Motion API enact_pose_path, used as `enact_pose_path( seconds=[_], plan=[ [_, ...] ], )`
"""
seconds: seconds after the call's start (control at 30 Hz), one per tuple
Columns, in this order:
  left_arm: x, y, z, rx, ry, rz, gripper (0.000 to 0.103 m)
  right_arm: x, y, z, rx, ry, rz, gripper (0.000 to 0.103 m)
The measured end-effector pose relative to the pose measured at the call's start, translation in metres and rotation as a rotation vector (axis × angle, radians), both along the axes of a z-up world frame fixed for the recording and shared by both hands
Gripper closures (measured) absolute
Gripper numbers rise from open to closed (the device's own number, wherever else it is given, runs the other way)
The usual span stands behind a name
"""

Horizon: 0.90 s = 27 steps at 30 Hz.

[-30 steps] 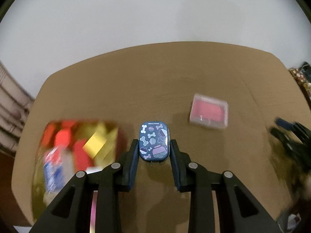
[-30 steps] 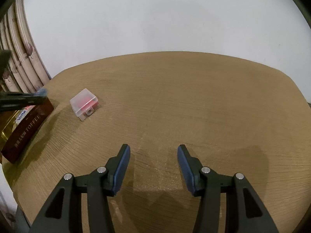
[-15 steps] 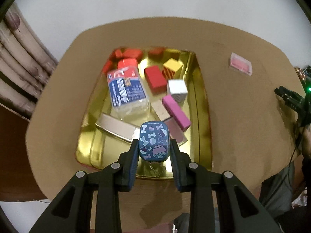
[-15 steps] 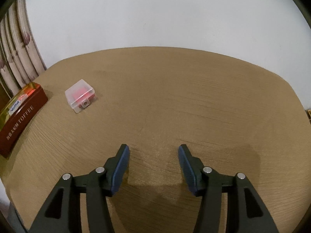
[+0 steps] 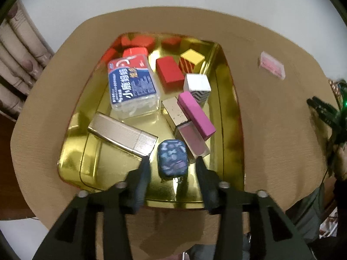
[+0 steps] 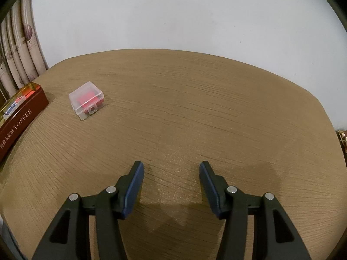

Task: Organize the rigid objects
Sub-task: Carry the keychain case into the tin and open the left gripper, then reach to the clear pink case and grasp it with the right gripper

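In the left wrist view the blue patterned tin (image 5: 172,160) lies in the gold tray (image 5: 229,117), near its front edge. My left gripper (image 5: 172,162) is open, its fingers apart on either side of the tin and not touching it. The tray also holds a clear blue-labelled box (image 5: 132,86), a silver case (image 5: 122,136), a pink block (image 5: 196,116), a red block (image 5: 170,74) and several small cubes. A clear box with red contents (image 6: 87,100) sits on the table (image 6: 195,112), also seen in the left wrist view (image 5: 272,68). My right gripper (image 6: 171,173) is open and empty above the table.
The tray's red side reading TOFFEE (image 6: 19,119) shows at the left of the right wrist view. Curtains (image 6: 19,49) hang behind the table's left side. A dark cluttered object (image 5: 327,112) sits at the table's right edge. A white wall stands behind the table.
My left gripper opened and let go of the blue tin, which now lies in the tray. The right gripper moved slightly closer to the clear box.
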State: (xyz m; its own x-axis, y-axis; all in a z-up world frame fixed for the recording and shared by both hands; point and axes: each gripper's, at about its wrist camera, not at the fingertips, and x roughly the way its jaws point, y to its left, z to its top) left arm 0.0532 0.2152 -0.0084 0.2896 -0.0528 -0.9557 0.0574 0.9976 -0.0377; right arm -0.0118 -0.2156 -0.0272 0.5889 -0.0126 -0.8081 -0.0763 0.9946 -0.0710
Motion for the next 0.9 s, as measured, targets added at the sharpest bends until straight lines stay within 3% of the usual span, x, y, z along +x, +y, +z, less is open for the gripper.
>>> enact_pose_path(
  seconds=[0.03, 0.2, 0.3, 0.43, 0.57, 0.9],
  plan=[
    [-0.002, 0.002, 0.006, 0.006, -0.021, 0.019, 0.044, 0.000, 0.000, 0.000, 0.000, 0.000, 0.000, 0.048],
    [-0.020, 0.008, 0.043, -0.052, -0.121, 0.126, 0.042, -0.008, -0.009, 0.009, 0.040, -0.038, -0.015, 0.048],
    [-0.050, -0.004, 0.062, -0.048, -0.227, 0.203, 0.040, -0.008, -0.001, 0.026, 0.163, -0.047, 0.054, 0.048],
    [-0.086, -0.028, 0.065, -0.029, -0.288, 0.225, 0.037, 0.006, 0.055, 0.049, 0.115, -0.034, 0.295, 0.048],
    [-0.123, -0.048, 0.060, 0.007, -0.343, 0.221, 0.037, 0.035, 0.102, 0.060, -0.040, -0.013, 0.458, 0.044],
    [-0.136, -0.032, 0.027, -0.066, -0.252, 0.305, 0.034, 0.109, 0.151, 0.033, -0.157, 0.193, 0.635, 0.040]
  ],
)
